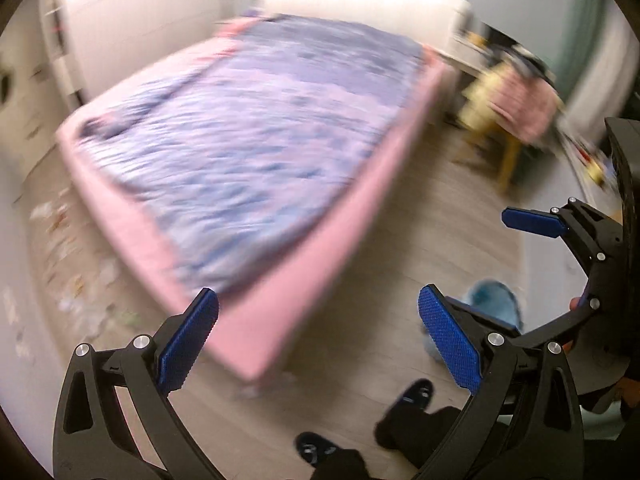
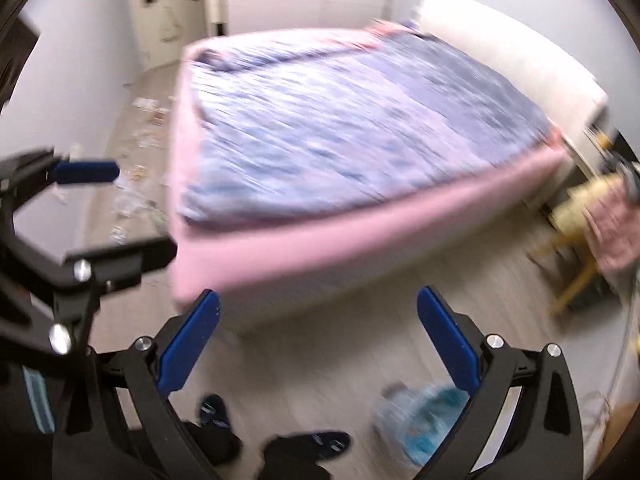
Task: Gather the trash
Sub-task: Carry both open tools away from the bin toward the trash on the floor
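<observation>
Blue-padded fingers [image 1: 188,344] of the left gripper [image 1: 316,344] fill the bottom of its own view, jaws spread wide with nothing between them, held high and tilted down over a pale wood floor [image 1: 352,320]. Both pictures are smeared by motion blur. Below the gripper the person's dark slippers [image 1: 412,394] stand on the floor — legs in dark trousers just visible at the lower edge.

Far to the left, in the strip of floor between the bed and the white wall, lies the scattered trash [image 1: 76,280]: many small pale scraps and wrappers, too blurred to tell apart. It is well away from both grippers. The bed [image 1: 256,132], with a pink base and a blue-and-lilac cover, takes up the middle of the room, its near corner pointing toward the person.

Right of that corner a crumpled blue plastic bag [image 1: 496,304] rests on the floor, close beside the feet. The right gripper [image 1: 472,264] shows at the right edge of the left view, level with the left one and angled inward, a hand partly seen behind its frame. In its own view its jaws are likewise wide apart and empty — the bag sits low between its right finger and the slippers. Farther right, a yellow wooden chair [image 1: 504,140] draped with pink clothing stands by a cluttered desk [image 1: 468,56].
</observation>
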